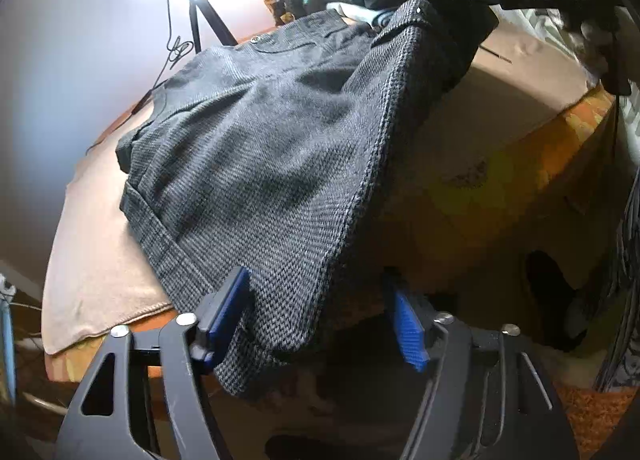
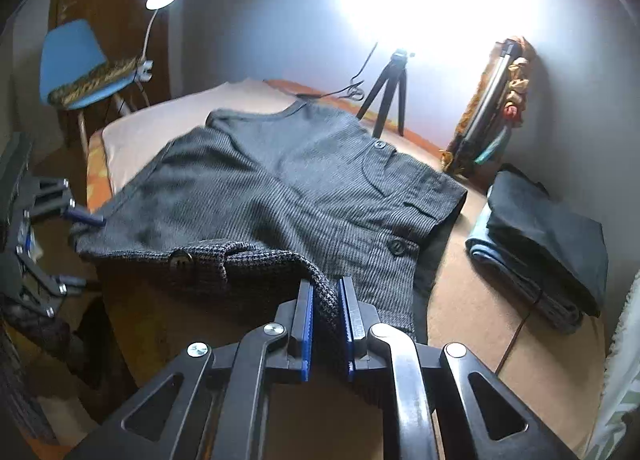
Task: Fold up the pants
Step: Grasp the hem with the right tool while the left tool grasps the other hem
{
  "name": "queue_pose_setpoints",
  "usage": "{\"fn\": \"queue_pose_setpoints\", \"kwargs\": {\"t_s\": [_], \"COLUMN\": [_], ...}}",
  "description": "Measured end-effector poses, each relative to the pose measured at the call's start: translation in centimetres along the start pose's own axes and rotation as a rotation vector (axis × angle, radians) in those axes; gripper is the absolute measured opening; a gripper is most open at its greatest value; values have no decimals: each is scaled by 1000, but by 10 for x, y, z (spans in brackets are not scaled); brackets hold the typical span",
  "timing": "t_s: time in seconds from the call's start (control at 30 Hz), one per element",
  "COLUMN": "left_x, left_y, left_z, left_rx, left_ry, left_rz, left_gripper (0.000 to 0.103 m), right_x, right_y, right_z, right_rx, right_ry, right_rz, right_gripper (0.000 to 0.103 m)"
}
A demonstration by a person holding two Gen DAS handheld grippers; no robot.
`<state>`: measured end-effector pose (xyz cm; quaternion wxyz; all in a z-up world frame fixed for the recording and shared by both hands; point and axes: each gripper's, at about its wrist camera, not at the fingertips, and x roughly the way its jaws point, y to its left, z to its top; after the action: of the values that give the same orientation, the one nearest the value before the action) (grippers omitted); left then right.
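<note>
A bed (image 2: 460, 300) with an orange patterned cover carries a beige blanket (image 2: 168, 115) spread over its top. Grey pants (image 2: 304, 187) lie on that blanket. A stack of folded clothes (image 2: 548, 244) rests near the wall, well apart from a small black tripod (image 2: 386, 87) standing at the far edge.

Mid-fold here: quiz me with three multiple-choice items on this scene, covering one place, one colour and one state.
1. The folded dark clothes pile lies where, in the right wrist view?
A. right of the pants
B. on the chair
C. under the tripod

2. The chair seat is which colour?
A. red
B. blue
C. white

3. How are the right tongs?
A. wide open
B. shut on nothing
C. shut on the pants

Key: 1 A, it sits beside the wall at right. 2 B, the plastic is blue. 3 C, the waistband edge runs between the blue pads.
</note>
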<state>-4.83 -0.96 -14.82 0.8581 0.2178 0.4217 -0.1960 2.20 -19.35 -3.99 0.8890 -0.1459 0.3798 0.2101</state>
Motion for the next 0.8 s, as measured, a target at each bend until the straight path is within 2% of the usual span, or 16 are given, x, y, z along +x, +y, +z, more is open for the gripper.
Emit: {"fn": "queue_pose_setpoints", "kwargs": {"t_s": [0.03, 0.1, 0.17, 0.27, 0.47, 0.8], "left_x": [0, 1, 3, -3, -27, -41], "left_y": [2, 8, 16, 22, 48, 108], "left_z": [2, 5, 8, 13, 37, 91], "left_rx": [-10, -34, -71, -97, -131, -181], "left_ry": [0, 2, 5, -29, -147, -284], "left_rz": [-2, -13, -43, -33, 35, 118], "left_gripper": [40, 18, 7, 5, 4, 4], "right_x": [-1, -2, -3, -4, -15, -31], "right_y": [-1, -1, 0, 1, -2, 0], "right_z": [1, 1, 3, 3, 10, 53], "right_rx": [4, 1, -3, -11, 3, 1], "right_ry": [-5, -13, -16, -22, -63, -152], "right_rz": [3, -2, -1, -8, -30, -79], "right_gripper": [10, 10, 10, 10, 9, 9]}}
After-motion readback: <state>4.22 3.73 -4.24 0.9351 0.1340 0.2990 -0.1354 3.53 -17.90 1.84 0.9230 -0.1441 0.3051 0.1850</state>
